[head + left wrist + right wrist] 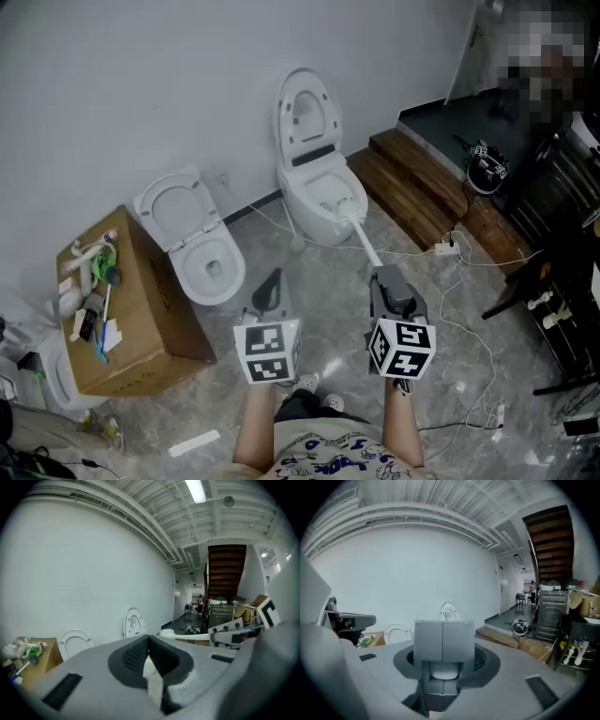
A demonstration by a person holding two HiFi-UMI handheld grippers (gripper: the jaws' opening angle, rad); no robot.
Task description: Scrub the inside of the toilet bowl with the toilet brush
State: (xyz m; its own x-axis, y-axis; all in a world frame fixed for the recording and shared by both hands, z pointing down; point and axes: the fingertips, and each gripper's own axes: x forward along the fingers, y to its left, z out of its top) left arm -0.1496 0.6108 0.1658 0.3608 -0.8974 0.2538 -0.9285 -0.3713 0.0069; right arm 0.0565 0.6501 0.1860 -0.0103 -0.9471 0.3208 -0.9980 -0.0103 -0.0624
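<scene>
Two white toilets stand against the wall. The far toilet (314, 192) has its lid up, and the head of the white toilet brush (349, 214) rests inside its bowl. The brush's long handle runs back to my right gripper (387, 280), which is shut on it. In the right gripper view the handle's end (444, 670) sits between the closed pads (442, 639). My left gripper (270, 287) hangs shut and empty over the floor, between the two toilets. From the left gripper view, the brush (180, 636) crosses behind the closed jaws.
The near toilet (202, 251) stands open at the left. A cardboard box (141, 323) with cleaning items on top sits beside it. Wooden steps (422, 192) rise at the right. Cables and a power strip (446, 248) lie on the marbled floor, and a dark rack (562, 309) stands at far right.
</scene>
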